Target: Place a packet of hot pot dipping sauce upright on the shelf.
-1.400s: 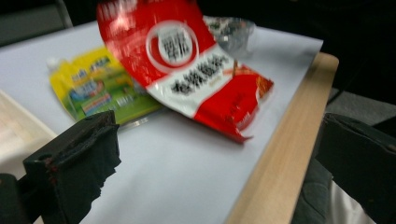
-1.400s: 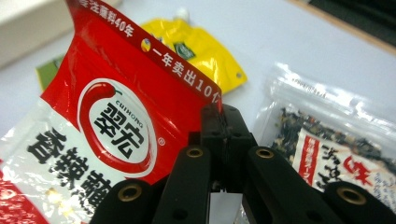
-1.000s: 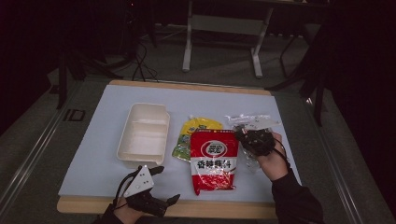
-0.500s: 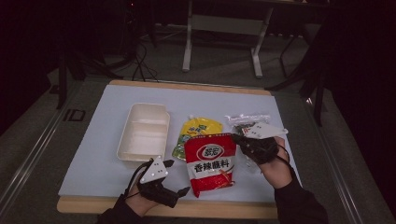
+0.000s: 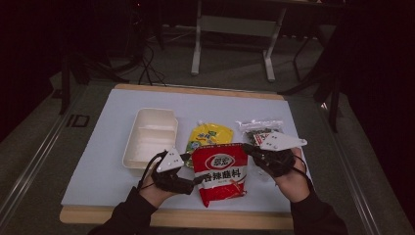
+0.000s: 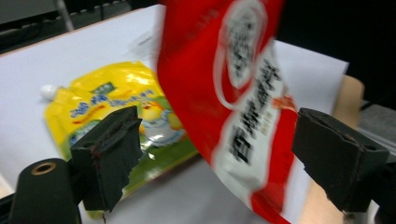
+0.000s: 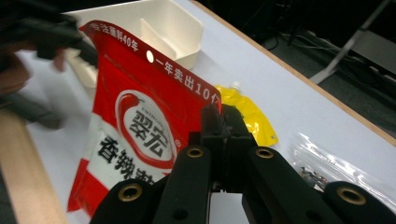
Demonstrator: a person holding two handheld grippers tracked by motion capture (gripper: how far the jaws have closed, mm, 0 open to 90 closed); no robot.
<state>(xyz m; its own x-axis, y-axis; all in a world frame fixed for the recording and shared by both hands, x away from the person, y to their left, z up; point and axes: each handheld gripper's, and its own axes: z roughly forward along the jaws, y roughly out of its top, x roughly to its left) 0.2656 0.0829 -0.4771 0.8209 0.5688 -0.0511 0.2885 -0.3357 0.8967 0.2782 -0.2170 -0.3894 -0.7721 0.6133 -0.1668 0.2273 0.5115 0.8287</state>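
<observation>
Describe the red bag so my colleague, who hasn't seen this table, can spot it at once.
On the pale blue table, look at the near edge, in front of the white tray and the yellow pouch. The red bag is lifted there; the right gripper pinches its top corner. It alone is red, with a white oval logo and black lettering.

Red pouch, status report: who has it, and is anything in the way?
Right hand-held gripper shut on red pouch, lifted. Left hand-held gripper closing around its side, pads not touching. Yellow pouch behind; nothing blocking.
</observation>
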